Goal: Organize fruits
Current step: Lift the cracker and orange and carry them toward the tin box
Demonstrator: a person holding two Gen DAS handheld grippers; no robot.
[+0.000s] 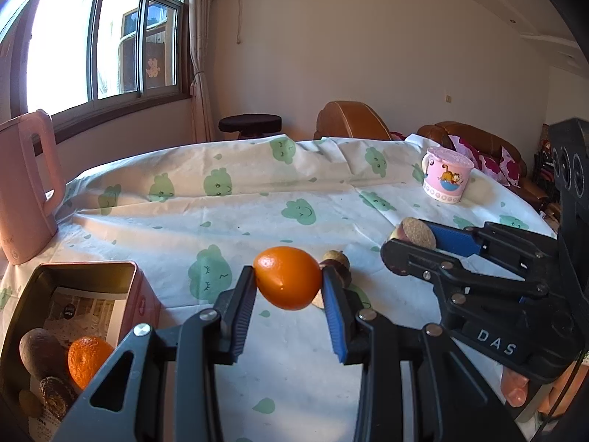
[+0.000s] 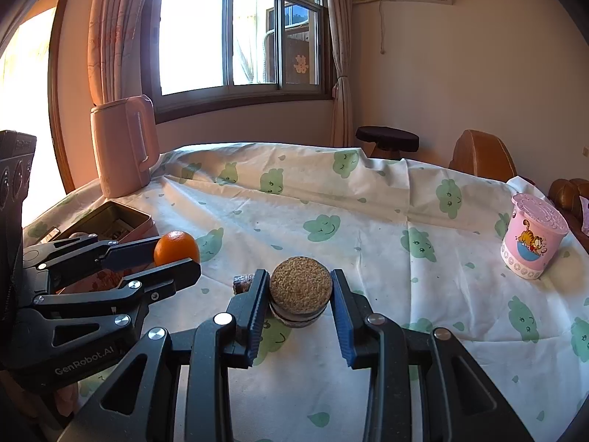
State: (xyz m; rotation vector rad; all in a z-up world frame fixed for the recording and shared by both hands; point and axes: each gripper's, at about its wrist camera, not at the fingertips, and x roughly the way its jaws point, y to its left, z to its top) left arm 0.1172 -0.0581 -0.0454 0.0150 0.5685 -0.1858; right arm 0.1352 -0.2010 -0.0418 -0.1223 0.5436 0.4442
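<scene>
Left gripper [image 1: 288, 283] fingers pinch an orange [image 1: 287, 283]; right gripper [image 2: 299, 293] fingers squeeze a brown fruit [image 2: 300, 289]. Both are round, so either could pop loose and roll off the table [image 1: 257, 206] before reaching the tin [image 1: 84, 269].

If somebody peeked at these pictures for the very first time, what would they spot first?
Probably the bright orange, pinched between the pads of the left gripper just above the cloud-print tablecloth. Next, the right gripper holding a round brown fruit with a rough tan top. To the left sits an open tin box with another orange and more fruit already in it.
</scene>
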